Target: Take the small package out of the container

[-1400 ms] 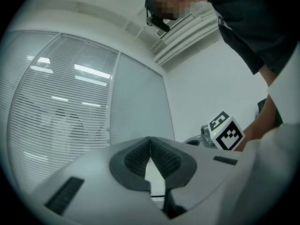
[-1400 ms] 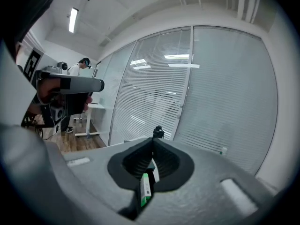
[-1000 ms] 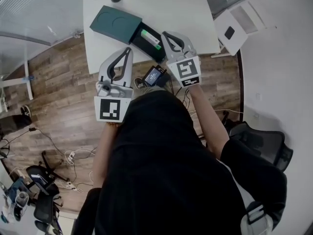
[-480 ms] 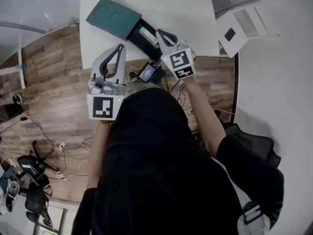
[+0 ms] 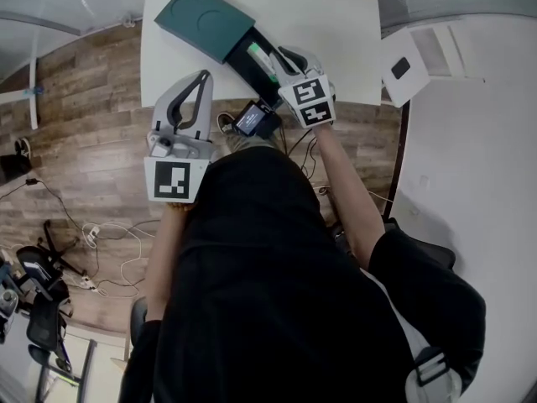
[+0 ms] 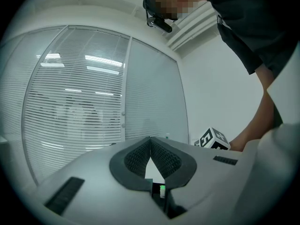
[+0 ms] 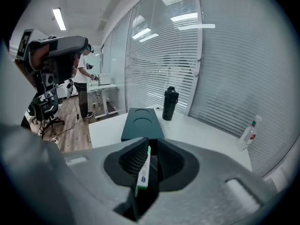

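White table (image 5: 336, 15) on a wood-plank floor (image 5: 84, 99), with slatted blinds (image 7: 225, 69) behind. Only the head view shows the small package (image 5: 258, 57) lying in the black tray (image 5: 246, 67) slid out of the matte dark-green container (image 5: 205, 22), with the right gripper (image 5: 289, 61) over it. Only the right gripper view shows that gripper's ribbed dark pads. They are opening, and the thin white-and-green small package stands between them, against the left pad and clear of the right. The left gripper (image 6: 150, 139), held apart from the container, has its ribbed tips together with nothing between.
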Tool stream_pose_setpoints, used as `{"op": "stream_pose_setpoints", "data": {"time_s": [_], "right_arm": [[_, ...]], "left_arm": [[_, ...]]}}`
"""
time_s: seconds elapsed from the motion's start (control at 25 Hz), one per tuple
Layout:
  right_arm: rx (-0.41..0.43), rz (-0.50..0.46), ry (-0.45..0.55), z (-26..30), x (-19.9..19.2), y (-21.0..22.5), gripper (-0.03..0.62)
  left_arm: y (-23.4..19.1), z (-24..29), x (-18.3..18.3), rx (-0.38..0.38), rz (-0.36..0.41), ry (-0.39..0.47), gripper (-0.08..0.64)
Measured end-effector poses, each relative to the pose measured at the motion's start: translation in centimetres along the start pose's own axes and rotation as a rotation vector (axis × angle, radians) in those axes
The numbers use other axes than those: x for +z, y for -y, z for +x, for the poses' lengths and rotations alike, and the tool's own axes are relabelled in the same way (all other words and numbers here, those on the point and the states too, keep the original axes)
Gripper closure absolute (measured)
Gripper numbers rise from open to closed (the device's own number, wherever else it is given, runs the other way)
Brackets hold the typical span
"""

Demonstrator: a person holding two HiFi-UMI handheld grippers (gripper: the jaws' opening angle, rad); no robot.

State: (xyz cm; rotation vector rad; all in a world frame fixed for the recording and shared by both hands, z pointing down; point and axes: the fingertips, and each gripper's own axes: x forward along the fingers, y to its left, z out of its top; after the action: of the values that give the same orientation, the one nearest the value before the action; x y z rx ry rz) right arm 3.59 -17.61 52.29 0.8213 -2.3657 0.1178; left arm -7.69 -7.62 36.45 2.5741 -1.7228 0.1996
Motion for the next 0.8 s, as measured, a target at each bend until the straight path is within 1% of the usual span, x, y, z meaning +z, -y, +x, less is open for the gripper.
{"op": "stream_pose_setpoints", "data": {"time_s": [0.28,0.48,0.68,0.8], "right_arm": [[0.069,-0.006,-0.067,2.4,-1.8,-0.9,0.512],[0.129,-0.002,-0.128,4.0,-3.4,-1.7,0.463],[0.146,-0.003,-0.169,5.1,-4.8,-1.8,0.46],[0.171,-0.005,-0.203,6.2,-6.3,-2.1,0.459]], "left_arm": [[-0.7,0.3,-0.4,0.026,-0.014,-0.006,0.56],[-1.1,0.1,-0.8,0.037,-0.015,-0.014,0.56],[-1.1,0.0,-0.8,0.054,-0.014,-0.008,0.56],[-1.3,-0.2,-1.0,0.061,-0.015,-0.011,0.56]]}}
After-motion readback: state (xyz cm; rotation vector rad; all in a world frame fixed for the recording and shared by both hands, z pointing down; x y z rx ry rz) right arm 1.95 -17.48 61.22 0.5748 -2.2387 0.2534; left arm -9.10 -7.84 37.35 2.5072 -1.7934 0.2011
